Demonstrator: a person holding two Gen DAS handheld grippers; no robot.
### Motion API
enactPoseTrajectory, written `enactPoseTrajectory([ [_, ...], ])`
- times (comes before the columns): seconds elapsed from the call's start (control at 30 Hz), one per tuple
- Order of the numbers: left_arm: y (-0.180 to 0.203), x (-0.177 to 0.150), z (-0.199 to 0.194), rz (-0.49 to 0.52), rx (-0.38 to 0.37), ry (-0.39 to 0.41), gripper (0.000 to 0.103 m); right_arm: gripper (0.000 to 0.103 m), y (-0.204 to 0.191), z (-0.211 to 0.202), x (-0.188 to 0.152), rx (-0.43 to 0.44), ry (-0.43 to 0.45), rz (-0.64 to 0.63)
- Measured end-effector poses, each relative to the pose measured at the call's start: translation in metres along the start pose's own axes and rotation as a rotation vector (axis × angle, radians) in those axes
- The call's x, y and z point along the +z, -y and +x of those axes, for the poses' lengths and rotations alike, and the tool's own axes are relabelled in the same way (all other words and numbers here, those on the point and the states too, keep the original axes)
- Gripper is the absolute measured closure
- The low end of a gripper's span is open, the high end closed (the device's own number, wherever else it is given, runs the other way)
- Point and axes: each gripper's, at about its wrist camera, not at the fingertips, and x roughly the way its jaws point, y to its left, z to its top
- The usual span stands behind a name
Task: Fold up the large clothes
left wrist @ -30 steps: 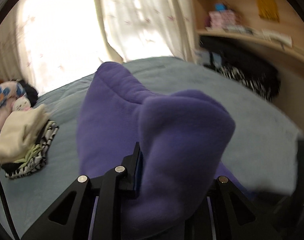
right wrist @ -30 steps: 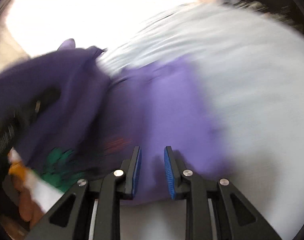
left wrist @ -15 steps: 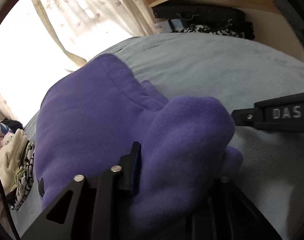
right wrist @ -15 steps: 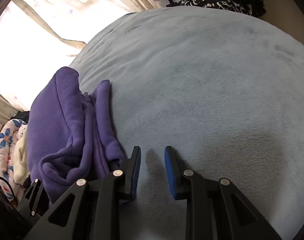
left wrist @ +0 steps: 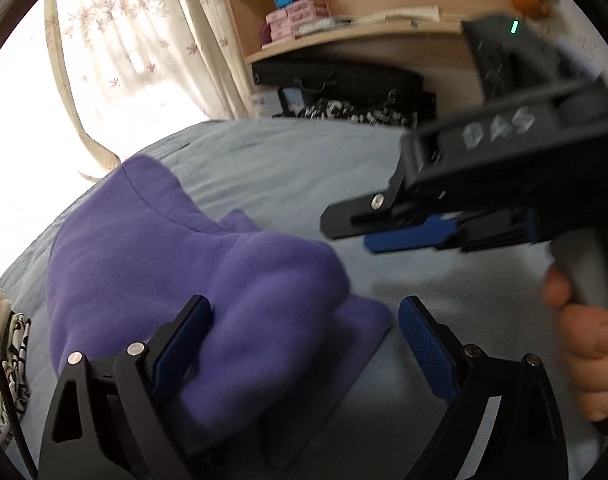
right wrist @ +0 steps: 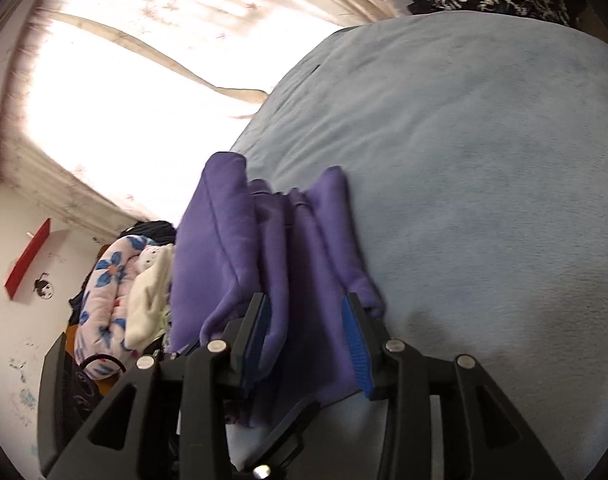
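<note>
A folded purple fleece garment (left wrist: pixel 151 264) lies on the grey-blue bed (left wrist: pixel 287 168). My left gripper (left wrist: pixel 304 344) hangs low over its near end. Its jaws are opening wide; the fold rests against the left pad (left wrist: pixel 179 344) and the right pad stands clear of it. In the right wrist view the same garment (right wrist: pixel 231 248) shows as stacked folds. My right gripper (right wrist: pixel 308 340) is opening, with the near edge of the folds between its jaws and no visible squeeze. The left wrist view shows the right gripper (left wrist: pixel 384 232) from the side, held by a hand (left wrist: pixel 588 348).
A pile of other clothes (right wrist: pixel 115 280), floral and cream, sits left of the garment at the bed's edge. A wooden shelf (left wrist: pixel 344 36) with boxes and a black bag (left wrist: pixel 336 80) stand beyond the bed. A curtained window (right wrist: pixel 123 80) is at the back left.
The left gripper has let go of the purple garment and spread wide, and the fold now rests on the bed. The right gripper came back over the garment's edge and opened somewhat.
</note>
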Motion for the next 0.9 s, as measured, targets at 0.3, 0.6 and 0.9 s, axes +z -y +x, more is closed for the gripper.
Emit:
enactPoseTrajectory([
  [0.3, -0.017, 0.007, -0.070, -0.059, -0.097, 0.059, 0.009, 0.041, -0.036, -0.012, 0.005, 0.032, -0.016, -0.057],
  [0.6, -0.164, -0.025, -0.112, -0.485, 0.074, 0.046, 0.009, 0.030, -0.059, 0.027, 0.033, -0.029, -0.226, -0.060],
  [0.9, -0.249, -0.083, -0.037, -0.726, 0.037, -0.172, 0.011, 0.028, -0.061, 0.104, 0.045, -0.088, -0.438, -0.065],
])
